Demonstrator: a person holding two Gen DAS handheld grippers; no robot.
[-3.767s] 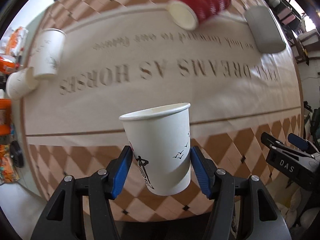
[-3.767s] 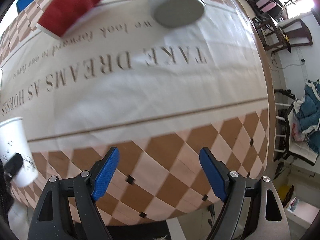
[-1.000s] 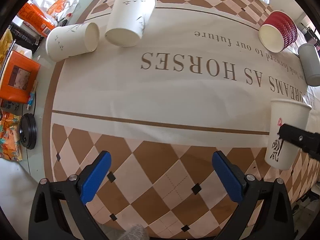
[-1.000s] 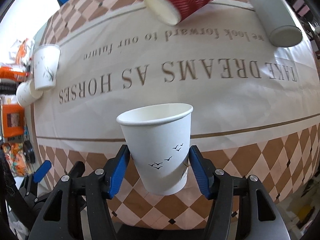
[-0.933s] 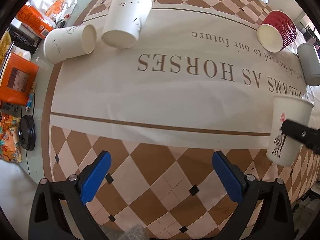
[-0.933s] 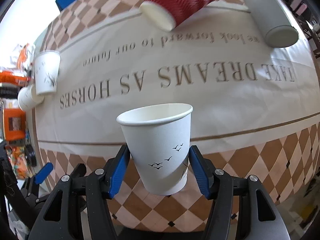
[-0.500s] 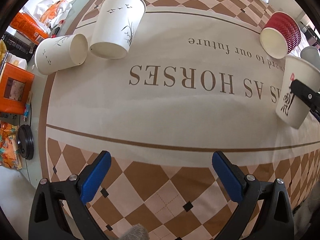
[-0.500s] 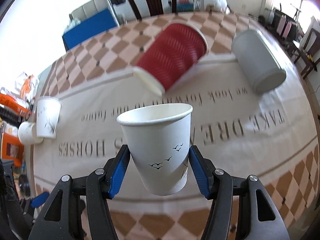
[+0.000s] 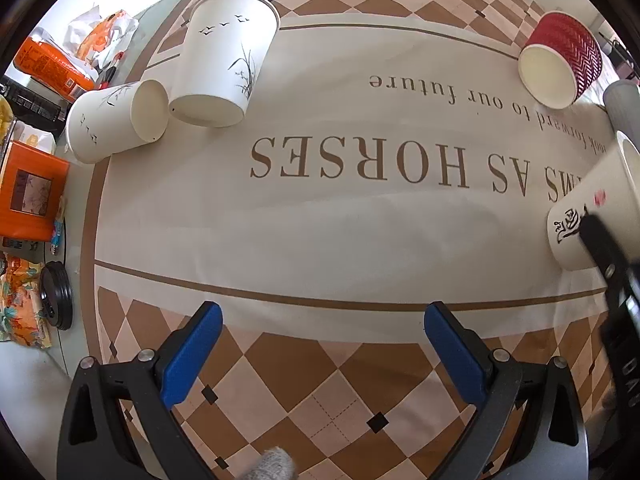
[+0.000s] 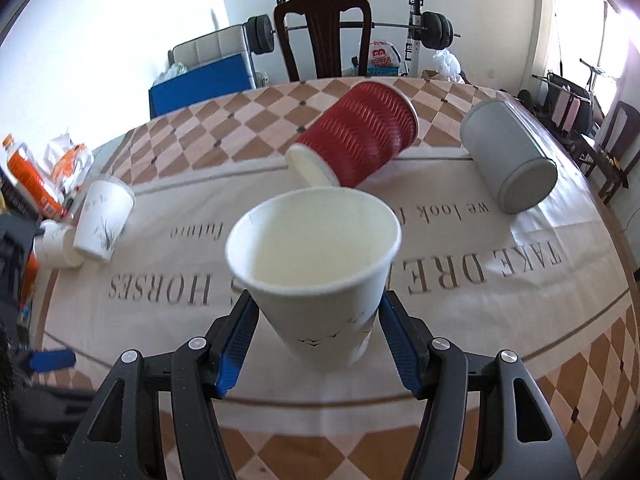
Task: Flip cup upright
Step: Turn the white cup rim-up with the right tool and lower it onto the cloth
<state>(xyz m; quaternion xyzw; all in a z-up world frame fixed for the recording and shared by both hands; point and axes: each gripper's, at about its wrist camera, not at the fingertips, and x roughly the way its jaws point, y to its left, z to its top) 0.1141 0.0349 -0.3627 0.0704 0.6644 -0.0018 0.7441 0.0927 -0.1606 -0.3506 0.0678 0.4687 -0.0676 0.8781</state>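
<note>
My right gripper (image 10: 316,340) is shut on a white paper cup (image 10: 316,264) with bird prints, mouth up and tilted toward the camera, low over the cloth. The same cup (image 9: 592,216) shows at the right edge of the left wrist view, held by the right gripper's black finger (image 9: 604,248). My left gripper (image 9: 320,352) is open and empty above the table's near checkered border. Two more white cups lie on their sides at the far left: one with birds and grass (image 9: 224,64), one smaller (image 9: 116,120).
A red ribbed cup (image 10: 356,136) and a grey cylinder cup (image 10: 508,156) lie on their sides at the back of the cloth-covered table (image 9: 320,216). Orange boxes and packets (image 9: 28,196) and a black lid (image 9: 56,300) crowd the left edge. A chair (image 10: 320,36) stands behind.
The right gripper has tilted forward and lowered with the white cup, so its mouth now faces the camera. The left gripper stays open and has drifted slightly forward over the table.
</note>
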